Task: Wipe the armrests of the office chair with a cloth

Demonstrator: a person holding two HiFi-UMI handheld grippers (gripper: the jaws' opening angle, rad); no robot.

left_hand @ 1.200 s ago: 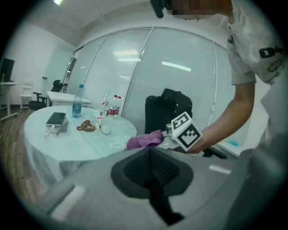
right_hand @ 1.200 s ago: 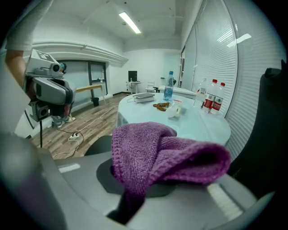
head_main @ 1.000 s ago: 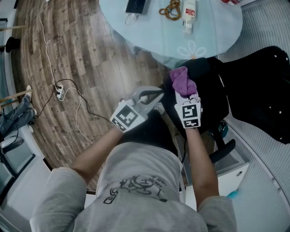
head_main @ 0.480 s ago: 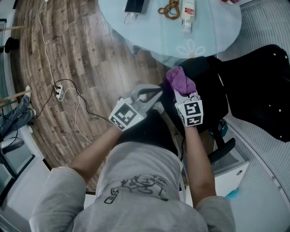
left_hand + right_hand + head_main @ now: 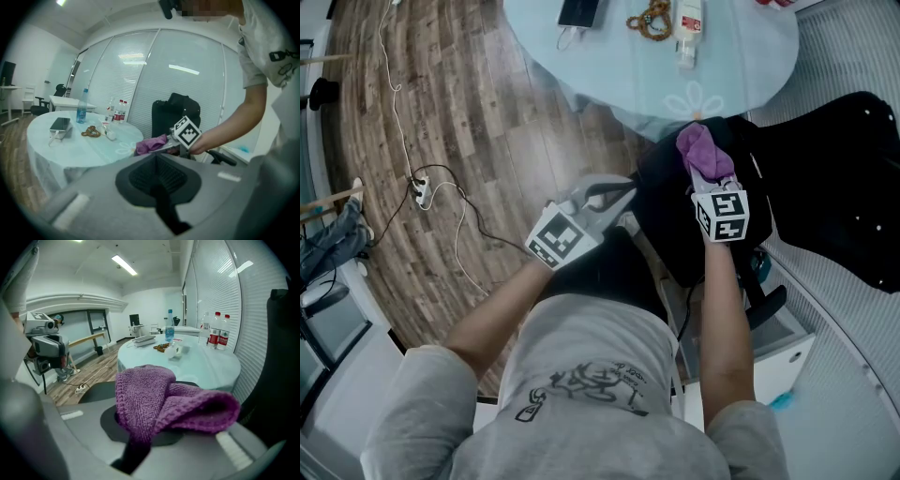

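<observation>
Rightward and a little further from the body is where the right claw (image 5: 710, 176) has travelled, carrying the purple cloth (image 5: 699, 145) across the dark office chair (image 5: 667, 217) toward its far edge beside the round tabletop (image 5: 628, 66). It pinches the cloth by one bunched end, so the loose fold hangs forward as the wiping face. The left claw (image 5: 614, 195) has not shifted; pressed together on nothing, it waits clear of the stroke. One armrest (image 5: 761, 312) lies nearer the person, untouched.

Rough purple knitted cloth (image 5: 159, 404), smooth glossy tabletop (image 5: 609, 66), wood-grain plank floor (image 5: 459, 112), matt black chair seat (image 5: 661, 202)
</observation>
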